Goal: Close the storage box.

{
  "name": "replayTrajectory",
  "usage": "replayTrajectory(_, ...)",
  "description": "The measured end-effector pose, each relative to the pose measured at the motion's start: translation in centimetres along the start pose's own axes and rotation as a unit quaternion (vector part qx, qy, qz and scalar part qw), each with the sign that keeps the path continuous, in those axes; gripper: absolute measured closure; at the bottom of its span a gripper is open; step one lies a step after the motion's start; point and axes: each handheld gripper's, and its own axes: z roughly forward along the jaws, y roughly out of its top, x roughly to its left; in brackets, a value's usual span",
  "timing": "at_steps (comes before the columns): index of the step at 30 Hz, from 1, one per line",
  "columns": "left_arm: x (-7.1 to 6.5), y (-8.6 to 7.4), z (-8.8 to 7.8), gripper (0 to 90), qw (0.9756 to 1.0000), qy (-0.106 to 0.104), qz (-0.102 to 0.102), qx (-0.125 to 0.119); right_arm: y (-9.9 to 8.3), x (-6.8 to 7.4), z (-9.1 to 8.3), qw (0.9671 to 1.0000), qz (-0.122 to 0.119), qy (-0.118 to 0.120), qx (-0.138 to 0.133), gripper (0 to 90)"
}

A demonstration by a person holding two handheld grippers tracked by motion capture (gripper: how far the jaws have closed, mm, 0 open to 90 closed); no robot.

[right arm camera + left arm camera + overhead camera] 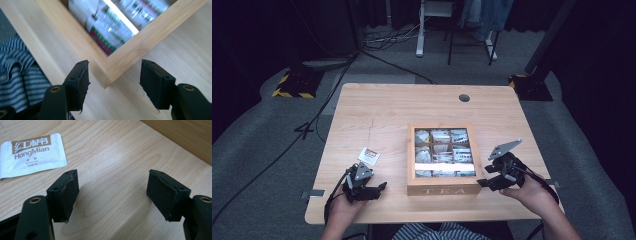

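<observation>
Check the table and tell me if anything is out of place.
One white HongMian sachet lies loose on the table, left of the wooden tea box, whose compartments hold the other packets. It sits just beyond the open left gripper.

I'm at a light wood table [382,107] with a round cable hole [464,98] near its far edge. A wooden tea box [443,189] marked TEA on its front wall sits right of centre toward my side, closed under a windowed lid, packets visible in its compartments. A white sachet [31,155] printed HongMian with a brown band lies flat on the wood well left of the box, apart from it.
</observation>
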Motion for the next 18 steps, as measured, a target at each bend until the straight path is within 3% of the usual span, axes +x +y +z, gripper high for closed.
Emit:
replayTrajectory(1, 0.2, 0.0, 0.0, 26.7, 1.0, 0.002, 0.001, 0.0, 0.0, -0.3, -0.4, 0.9995, 0.008, -0.007, -0.029, 39.6)
replayTrajectory(4, 0.3, 0.0, 0.0, 26.7, 1.0, 0.005, -0.003, 0.0, 0.1, -0.6, -0.9, 0.9984, 0.015, -0.009, -0.053, 39.6)
replayTrajectory(5, 0.4, -0.1, -0.1, 26.6, 1.0, 0.007, -0.004, -0.001, 0.2, -0.9, -1.3, 0.9967, 0.018, -0.011, -0.078, 39.5)
replayTrajectory(9, 0.6, -0.5, -0.5, 26.6, 0.9999, 0.008, -0.006, 0.0, 0.3, -1.5, -1.9, 0.9912, 0.022, -0.022, -0.129, 37.8)
replayTrajectory(11, 0.7, -0.6, -0.6, 26.6, 1.0, 0.006, -0.005, -0.001, 0.2, -1.6, -1.9, 0.9902, 0.023, -0.024, -0.136, 37.8)
replayTrajectory(13, 0.9, -0.6, -0.6, 26.6, 1.0, 0.003, -0.004, 0.0, -0.5, -2.4, -2.2, 0.9854, 0.028, -0.037, -0.164, 39.3)
replayTrajectory(16, 0.9, -0.7, -0.6, 25.5, 1.0, 0.005, -0.006, -0.001, -0.9, -3.1, -2.4, 0.9829, 0.035, -0.048, -0.174, 39.2)
replayTrajectory(18, 0.9, -0.7, -0.6, 25.5, 1.0, 0.006, -0.006, -0.001, -1.6, -4.2, -2.7, 0.9792, 0.051, -0.056, -0.188, 39.0)
